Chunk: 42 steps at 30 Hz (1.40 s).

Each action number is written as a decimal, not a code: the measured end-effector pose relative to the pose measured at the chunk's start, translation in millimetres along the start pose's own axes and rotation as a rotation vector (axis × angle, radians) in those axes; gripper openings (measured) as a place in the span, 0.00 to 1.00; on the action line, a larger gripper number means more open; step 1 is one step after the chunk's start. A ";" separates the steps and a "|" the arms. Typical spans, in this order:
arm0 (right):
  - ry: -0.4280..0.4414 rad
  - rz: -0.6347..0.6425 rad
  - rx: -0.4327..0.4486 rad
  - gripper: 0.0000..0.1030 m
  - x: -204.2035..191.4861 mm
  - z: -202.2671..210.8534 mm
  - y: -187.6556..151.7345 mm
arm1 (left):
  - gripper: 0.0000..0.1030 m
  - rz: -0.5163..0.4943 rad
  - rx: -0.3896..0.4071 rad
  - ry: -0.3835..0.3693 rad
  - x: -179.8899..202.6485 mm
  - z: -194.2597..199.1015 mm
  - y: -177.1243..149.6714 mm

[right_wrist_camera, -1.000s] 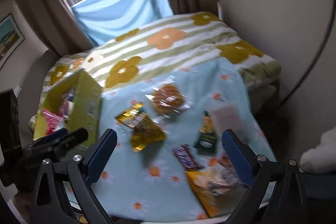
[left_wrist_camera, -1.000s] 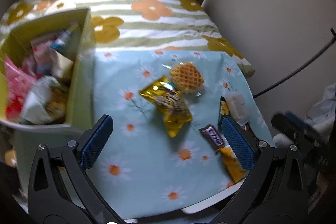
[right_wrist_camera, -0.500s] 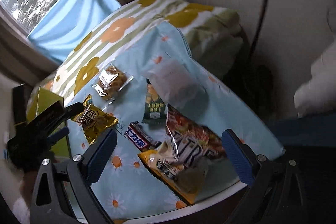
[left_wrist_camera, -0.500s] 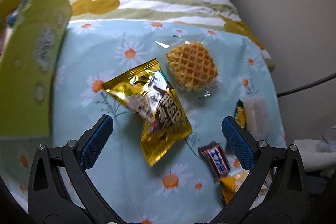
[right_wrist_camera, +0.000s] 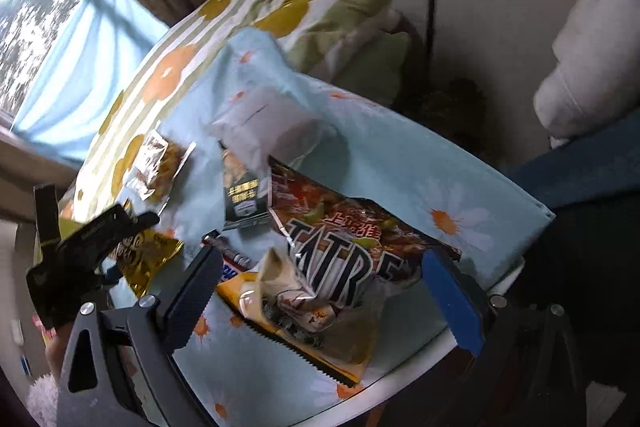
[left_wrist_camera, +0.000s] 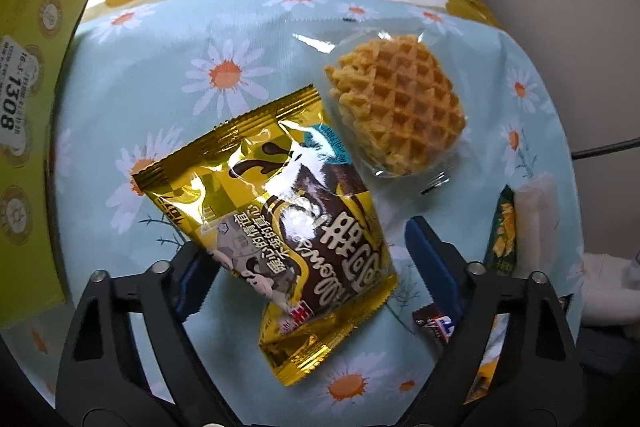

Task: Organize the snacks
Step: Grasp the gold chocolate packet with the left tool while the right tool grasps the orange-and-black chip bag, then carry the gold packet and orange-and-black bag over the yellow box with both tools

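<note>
Daisy-print cloth covers the desk [left_wrist_camera: 168,39] where a gold snack packet [left_wrist_camera: 276,227] lies slantwise (crimped end toward the far-left) between the left tool [left_wrist_camera: 308,259], its jaws just narrowing, not yet pressing, while the right tool [right_wrist_camera: 320,291] hangs spread over a red chip bag [right_wrist_camera: 344,239].

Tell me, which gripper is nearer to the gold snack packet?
Left. The left gripper straddles the gold snack packet; the right gripper sits over the chip bags beside it.
</note>
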State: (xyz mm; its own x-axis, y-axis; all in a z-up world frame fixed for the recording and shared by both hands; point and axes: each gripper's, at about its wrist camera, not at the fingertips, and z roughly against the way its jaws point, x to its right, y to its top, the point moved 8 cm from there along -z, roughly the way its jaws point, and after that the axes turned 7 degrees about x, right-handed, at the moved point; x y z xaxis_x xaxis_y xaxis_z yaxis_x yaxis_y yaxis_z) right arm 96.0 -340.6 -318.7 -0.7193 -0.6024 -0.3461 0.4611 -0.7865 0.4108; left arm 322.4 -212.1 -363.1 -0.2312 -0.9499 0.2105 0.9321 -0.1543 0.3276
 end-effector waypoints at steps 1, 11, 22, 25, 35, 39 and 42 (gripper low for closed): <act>0.003 -0.014 0.002 0.97 1.7 -0.2 0.0 | 0.80 -0.022 0.004 0.008 0.5 0.3 0.1; -0.023 -0.079 -0.031 0.97 10.2 -11.6 -3.6 | 0.60 -0.104 0.015 0.004 -1.1 3.7 2.3; -0.010 -0.032 -0.090 0.95 1.8 -34.4 -14.3 | 0.57 -0.113 0.020 -0.015 -3.5 8.9 -1.0; 0.013 -0.005 -0.105 0.81 -2.4 -39.2 -15.6 | 0.57 -0.108 0.023 -0.015 -5.2 11.9 -1.4; 0.073 0.099 -0.103 0.62 -16.4 -35.9 -14.4 | 0.57 -0.074 0.056 -0.017 -16.6 32.5 -9.3; 0.104 0.124 -0.081 0.61 -18.8 -26.2 -8.0 | 0.57 -0.057 0.085 -0.019 -17.9 47.5 -12.2; 0.136 0.148 -0.061 0.61 -25.1 -14.0 -2.3 | 0.57 -0.041 0.118 -0.026 -16.2 64.7 -12.7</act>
State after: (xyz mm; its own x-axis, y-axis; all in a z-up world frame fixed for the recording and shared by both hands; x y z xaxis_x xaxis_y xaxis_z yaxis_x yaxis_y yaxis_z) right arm 120.3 -325.6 -322.8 -0.5667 -0.7215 -0.3978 0.5904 -0.6924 0.4148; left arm 296.3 -177.2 -311.0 -0.2773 -0.9358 0.2178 0.8828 -0.1586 0.4422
